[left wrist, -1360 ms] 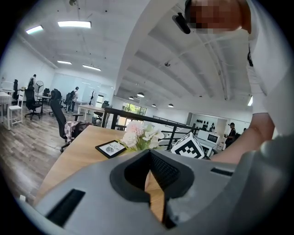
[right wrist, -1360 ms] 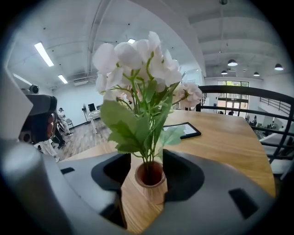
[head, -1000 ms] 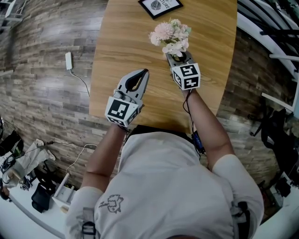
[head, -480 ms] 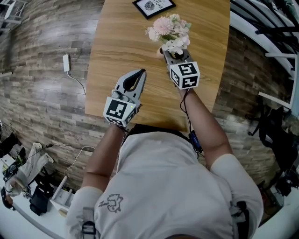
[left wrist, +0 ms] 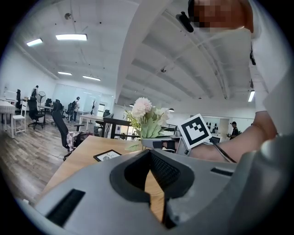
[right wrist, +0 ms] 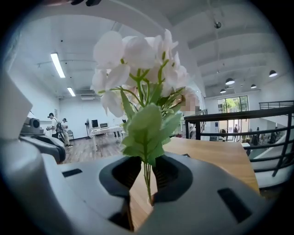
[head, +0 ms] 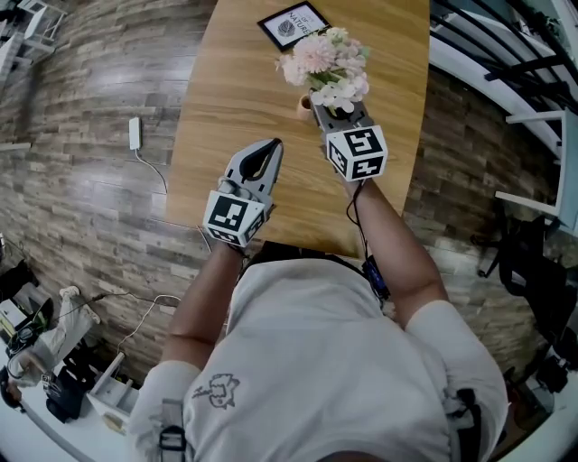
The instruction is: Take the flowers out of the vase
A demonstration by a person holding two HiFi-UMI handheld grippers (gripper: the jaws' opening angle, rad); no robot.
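Observation:
A bunch of pale pink and white flowers (head: 325,65) with green leaves is held above the wooden table (head: 226,99). My right gripper (head: 332,110) is shut on the thin green stems (right wrist: 147,181), with the blooms (right wrist: 138,64) standing up over its jaws. A small tan vase (head: 304,106) shows on the table just left of that gripper, partly hidden by the flowers. My left gripper (head: 269,149) hovers nearer the person, shut and empty; in its view its jaws (left wrist: 149,157) meet, and the flowers (left wrist: 144,117) rise beyond them.
A black-framed picture (head: 291,24) lies flat at the table's far end. A white adapter (head: 135,133) with a cable rests on the wood floor to the left. Dark railings (head: 506,54) and chairs stand off the table's right edge.
My right gripper has risen with the flowers, and the vase has come into view beside it. The left gripper has lifted a little.

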